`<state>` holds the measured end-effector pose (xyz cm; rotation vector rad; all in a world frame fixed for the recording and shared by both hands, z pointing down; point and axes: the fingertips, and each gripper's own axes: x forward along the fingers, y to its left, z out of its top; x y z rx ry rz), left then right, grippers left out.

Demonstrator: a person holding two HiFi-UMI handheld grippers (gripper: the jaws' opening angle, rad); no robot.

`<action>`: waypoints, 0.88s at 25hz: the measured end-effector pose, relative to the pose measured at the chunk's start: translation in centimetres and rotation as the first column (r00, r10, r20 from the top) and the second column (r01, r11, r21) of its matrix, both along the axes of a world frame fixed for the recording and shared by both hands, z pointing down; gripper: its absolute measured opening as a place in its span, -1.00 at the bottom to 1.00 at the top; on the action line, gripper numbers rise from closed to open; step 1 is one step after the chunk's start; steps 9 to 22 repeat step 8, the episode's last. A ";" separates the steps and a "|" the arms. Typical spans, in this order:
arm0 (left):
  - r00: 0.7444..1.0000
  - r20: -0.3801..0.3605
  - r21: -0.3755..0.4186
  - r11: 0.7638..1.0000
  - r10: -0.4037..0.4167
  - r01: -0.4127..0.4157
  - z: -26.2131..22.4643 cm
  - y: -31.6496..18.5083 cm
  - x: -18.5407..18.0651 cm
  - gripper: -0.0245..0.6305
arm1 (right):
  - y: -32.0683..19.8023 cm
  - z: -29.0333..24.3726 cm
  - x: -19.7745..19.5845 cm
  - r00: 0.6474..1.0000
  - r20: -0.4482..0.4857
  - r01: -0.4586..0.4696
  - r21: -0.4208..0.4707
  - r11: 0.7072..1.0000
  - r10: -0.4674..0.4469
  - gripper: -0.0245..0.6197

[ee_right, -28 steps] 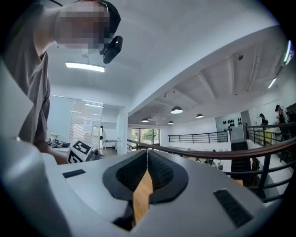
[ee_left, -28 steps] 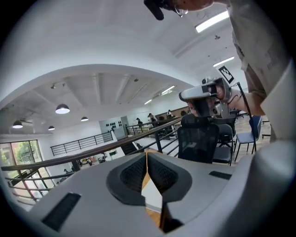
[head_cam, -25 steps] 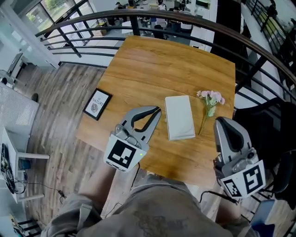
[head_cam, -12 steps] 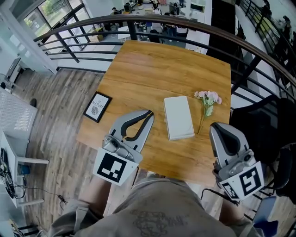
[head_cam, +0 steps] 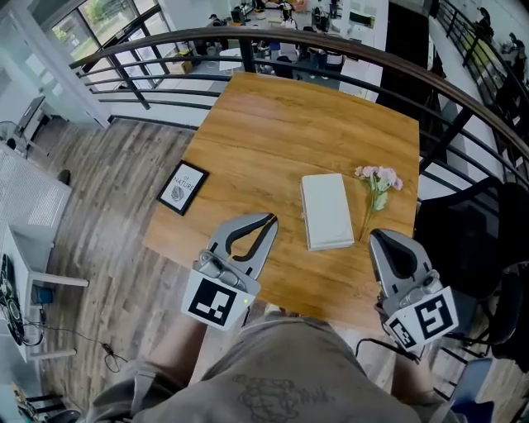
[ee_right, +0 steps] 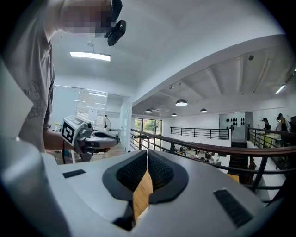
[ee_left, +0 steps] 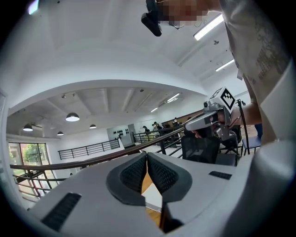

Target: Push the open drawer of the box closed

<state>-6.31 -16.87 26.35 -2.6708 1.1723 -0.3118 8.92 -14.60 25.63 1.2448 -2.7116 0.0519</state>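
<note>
Box (head_cam: 327, 211): white and flat, lying right of centre on the desk (head_cam: 281, 124); its drawer cannot be made out from above.
Flowers (head_cam: 378, 179): a pink sprig just right of the box, not touching it.
Frame (head_cam: 183, 187): a small picture at the desk's left edge.
Left tongs (head_cam: 269, 220): clenched and empty, over the near edge, left of the box.
Right tongs (head_cam: 385, 235): clenched and empty, over the near right corner.

Mezzanine rm — dark curved railing (head_cam: 347, 41) ran across 12 o'clock, windows (head_cam: 91, 12) at 11. Grey wood-plank floor (head_cam: 107, 190) lay at 9. Wooden table (head_cam: 273, 116) stood ctr, black chair (head_cam: 463, 240) at 3. White ceiling (ee_right: 194, 41) — round pendant lamps (ee_right: 181, 102) lit.
</note>
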 end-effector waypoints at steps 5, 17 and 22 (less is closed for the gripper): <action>1.000 0.000 -0.011 1.000 -0.008 0.008 0.4 0.0 -0.6 -0.85 | -0.3 0.2 -0.3 1.000 0.010 -0.008 -0.001 1.000 0.008 -0.82; 1.000 0.021 -0.001 1.000 -0.007 0.007 0.6 0.0 -1.0 -0.85 | -0.3 0.2 -0.5 1.000 0.011 -0.010 0.003 1.000 0.010 -0.82; 1.000 0.021 -0.001 1.000 -0.007 0.007 0.6 0.0 -1.0 -0.85 | -0.3 0.2 -0.5 1.000 0.011 -0.010 0.003 1.000 0.010 -0.82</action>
